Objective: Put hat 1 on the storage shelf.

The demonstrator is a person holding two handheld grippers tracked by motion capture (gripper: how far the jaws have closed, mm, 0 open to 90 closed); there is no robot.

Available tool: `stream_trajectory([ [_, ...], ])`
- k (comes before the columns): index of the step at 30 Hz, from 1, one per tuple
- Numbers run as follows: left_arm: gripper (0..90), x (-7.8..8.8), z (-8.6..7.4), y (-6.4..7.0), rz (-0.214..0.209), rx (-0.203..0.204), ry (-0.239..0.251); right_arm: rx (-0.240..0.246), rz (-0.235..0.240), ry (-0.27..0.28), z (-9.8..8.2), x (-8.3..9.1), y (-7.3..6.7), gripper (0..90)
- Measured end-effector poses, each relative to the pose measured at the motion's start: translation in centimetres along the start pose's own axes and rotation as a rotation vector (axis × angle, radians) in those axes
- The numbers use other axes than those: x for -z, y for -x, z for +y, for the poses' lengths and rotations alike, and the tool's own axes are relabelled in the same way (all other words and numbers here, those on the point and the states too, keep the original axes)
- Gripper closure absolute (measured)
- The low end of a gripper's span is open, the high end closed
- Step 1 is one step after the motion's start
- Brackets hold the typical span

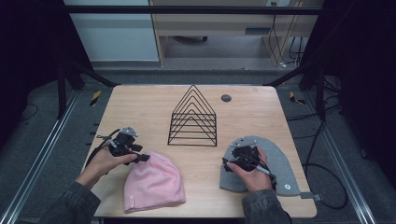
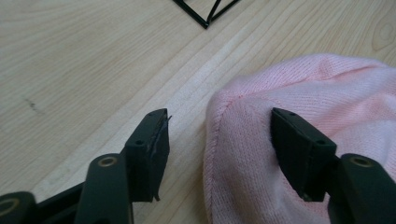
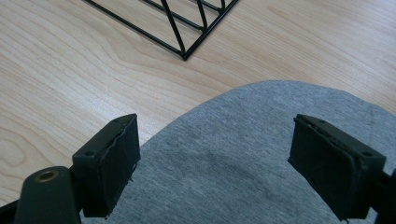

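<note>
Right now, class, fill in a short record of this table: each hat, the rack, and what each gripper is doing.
pink hat: lies flat at the near left of the table
grey hat: lies flat at the near right
wire rack: black, stands mid-table, behind both hats, touching neither
left gripper: open, jaws astride the crown edge of the pink hat, one jaw over bare wood, not pressing
right gripper: open, jaws spread over the grey hat's rounded edge, nothing clamped

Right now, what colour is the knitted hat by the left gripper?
Pale pink; the hat shows best in the left gripper view.
</note>
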State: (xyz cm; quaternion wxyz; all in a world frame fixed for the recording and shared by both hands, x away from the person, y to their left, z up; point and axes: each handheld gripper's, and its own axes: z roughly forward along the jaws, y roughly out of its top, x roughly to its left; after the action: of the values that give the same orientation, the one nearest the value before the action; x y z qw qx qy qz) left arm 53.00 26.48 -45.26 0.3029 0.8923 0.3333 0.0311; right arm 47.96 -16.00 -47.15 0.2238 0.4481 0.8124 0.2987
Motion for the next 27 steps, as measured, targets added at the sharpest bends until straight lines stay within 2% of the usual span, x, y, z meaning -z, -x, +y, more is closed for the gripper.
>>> stream_trajectory([
  [3,41.3,-0.6,0.1,0.2,-0.009,0.003,-0.004,0.000,0.001,-0.003,0.0,0.0,0.0,16.1],
  [6,43.1,-1.1,0.3,0.5,-0.014,-0.021,-0.029,-0.002,0.003,-0.004,0.0,0.0,0.0,16.0],
  [8,46.0,-1.4,0.3,0.7,-0.025,-0.023,-0.042,-0.002,0.002,-0.005,0.0,0.0,-0.1,16.0],
  [10,51.6,-1.6,0.3,0.9,-0.027,-0.024,-0.053,0.000,0.002,-0.004,0.0,0.0,0.0,16.1],
  [11,60.9,-1.6,0.3,1.1,-0.023,-0.020,-0.042,0.000,0.000,-0.003,0.0,0.0,0.0,16.1],
  [12,64.5,-1.6,0.3,1.1,-0.023,-0.020,-0.042,0.000,0.000,-0.003,0.0,0.0,0.0,16.1],
  [13,64.5,-1.6,0.3,1.3,-0.024,-0.023,-0.043,-0.001,0.000,-0.003,0.0,0.0,0.0,16.1],
  [16,73.6,-1.2,0.3,1.8,-0.016,-0.028,-0.031,-0.001,-0.001,-0.002,0.0,0.0,0.0,16.1],
  [19,74.8,0.0,0.5,2.6,-0.001,-0.049,0.004,-0.001,-0.002,0.002,0.0,0.0,0.0,16.1],
  [20,75.3,1.2,0.7,3.6,0.019,-0.055,0.043,0.000,-0.008,0.004,0.0,0.0,0.1,16.2],
  [21,75.5,1.2,0.7,3.6,0.019,-0.055,0.043,-0.011,-0.007,0.003,0.0,0.1,0.0,16.3],
  [22,75.6,2.6,1.0,4.7,0.034,-0.075,0.093,-0.008,-0.011,0.005,0.0,0.1,0.1,16.3],
  [23,75.7,3.3,1.2,5.2,0.040,-0.084,0.113,-0.009,-0.013,0.003,0.0,0.1,0.1,16.4],
  [25,75.9,4.7,1.7,6.4,0.057,-0.107,0.146,-0.011,-0.013,0.007,0.0,0.1,0.1,16.7],
  [26,76.0,4.7,1.7,6.4,0.057,-0.107,0.146,-0.010,-0.013,0.010,0.0,0.2,0.1,16.8],
  [27,76.1,5.4,2.0,6.9,0.065,-0.117,0.161,-0.013,-0.010,0.014,0.0,0.2,0.1,17.5],
])
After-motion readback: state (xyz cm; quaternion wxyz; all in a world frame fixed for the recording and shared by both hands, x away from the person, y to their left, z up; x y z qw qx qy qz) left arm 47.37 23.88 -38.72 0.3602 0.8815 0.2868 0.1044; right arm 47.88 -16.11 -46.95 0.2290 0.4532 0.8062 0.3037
